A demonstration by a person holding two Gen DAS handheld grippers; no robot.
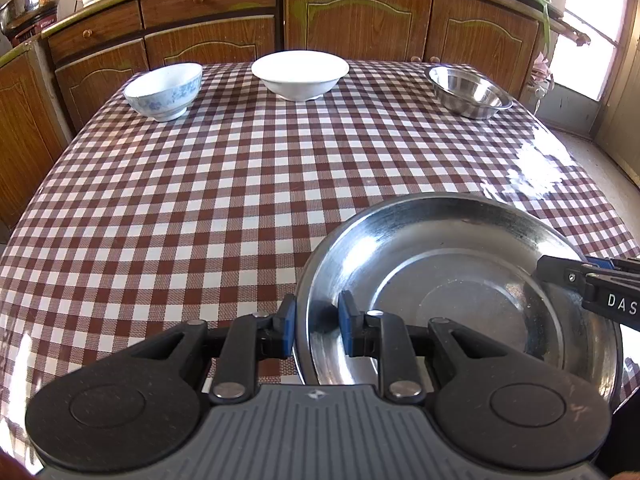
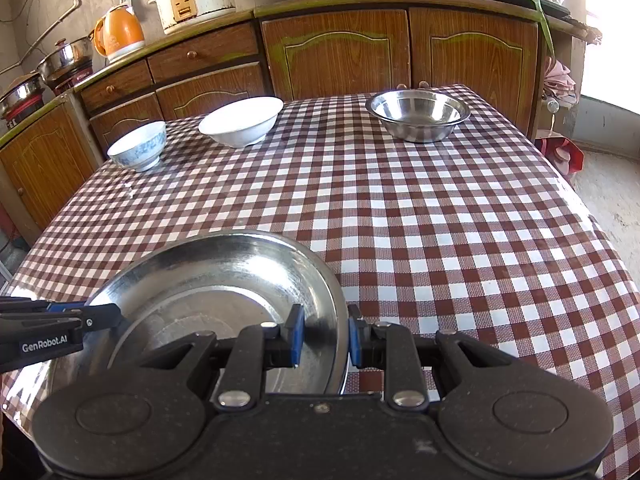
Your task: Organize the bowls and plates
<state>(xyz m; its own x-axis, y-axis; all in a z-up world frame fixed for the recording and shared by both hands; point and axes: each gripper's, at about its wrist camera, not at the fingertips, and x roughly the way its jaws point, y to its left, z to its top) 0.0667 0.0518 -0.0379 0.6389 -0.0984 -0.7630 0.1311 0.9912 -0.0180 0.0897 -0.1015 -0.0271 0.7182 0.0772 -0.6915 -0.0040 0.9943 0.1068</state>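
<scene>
Both claws are clamped on the same steel plate point(image 1: 460, 292), near the front edge of the desk point(image 1: 240, 200): the left claw point(image 1: 318, 326) pinches the plate's left rim, one blue pad outside and one inside, and the right claw point(image 2: 325, 334) does the same on the right rim. Jaws are narrow on both, closed on thin metal. Whether the plate is resting on the checked cloth or just above it cannot be told from either wrist view. Main risk: slick rim and small pad contact, so if the two hands drift apart or tilt unevenly the rim likely slides out of one claw, and the plate pivots on the other and clatters down. Second risk: it sits close to the near edge, so a slip toward the person could send it off the desk. Third: the glossy cloth looks low-friction, so a plate set down at an angle may skate. The far row is well apart and not in the way: patterned bowl point(image 1: 164, 90), white bowl point(image 1: 300, 74), steel bowl point(image 1: 468, 90). If the plate goes to that row, the long carry makes keeping both hands in step matter more.
</scene>
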